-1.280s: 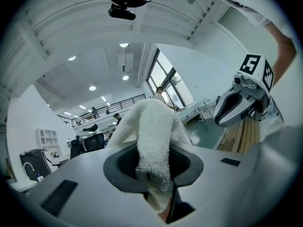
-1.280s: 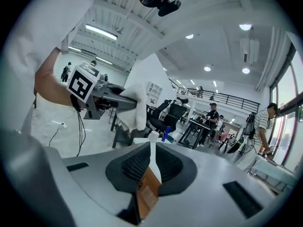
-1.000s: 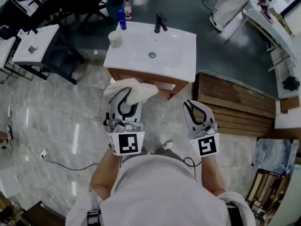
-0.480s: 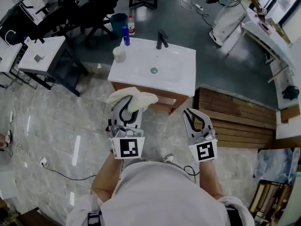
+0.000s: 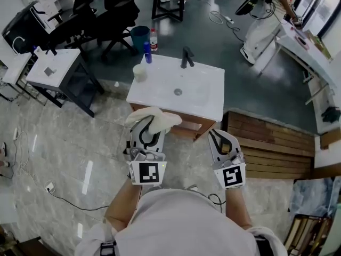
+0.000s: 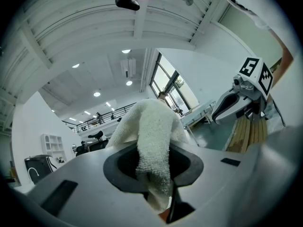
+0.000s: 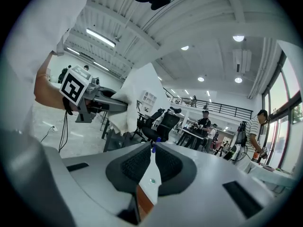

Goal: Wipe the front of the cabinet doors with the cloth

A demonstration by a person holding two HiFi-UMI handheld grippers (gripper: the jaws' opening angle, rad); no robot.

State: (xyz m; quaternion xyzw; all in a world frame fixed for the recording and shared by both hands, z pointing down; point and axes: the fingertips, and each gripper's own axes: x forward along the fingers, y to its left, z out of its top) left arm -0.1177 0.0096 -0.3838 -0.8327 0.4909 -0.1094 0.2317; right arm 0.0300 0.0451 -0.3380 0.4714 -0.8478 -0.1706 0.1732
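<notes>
— The head view has tilted up, and the white terry cloth [image 5: 154,119] now overlaps the front edge of the brown wooden cabinet [image 5: 193,126] under the white basin [image 5: 200,92].
— Which step is that?
— The approach, I judge. I cannot tell whether the cloth is touching the cabinet. The left tongs [image 6: 154,168] are clamped on the cloth. The right tongs [image 7: 152,161] are pressed together on nothing. Next, the cloth needs lowering flat against the door fronts.
— And the views?
— Only the head view shows the whole cabinet, though its doors are foreshortened. The left gripper view shows the grip against the ceiling. The right gripper view catches a sliver of basin and wood.
</notes>
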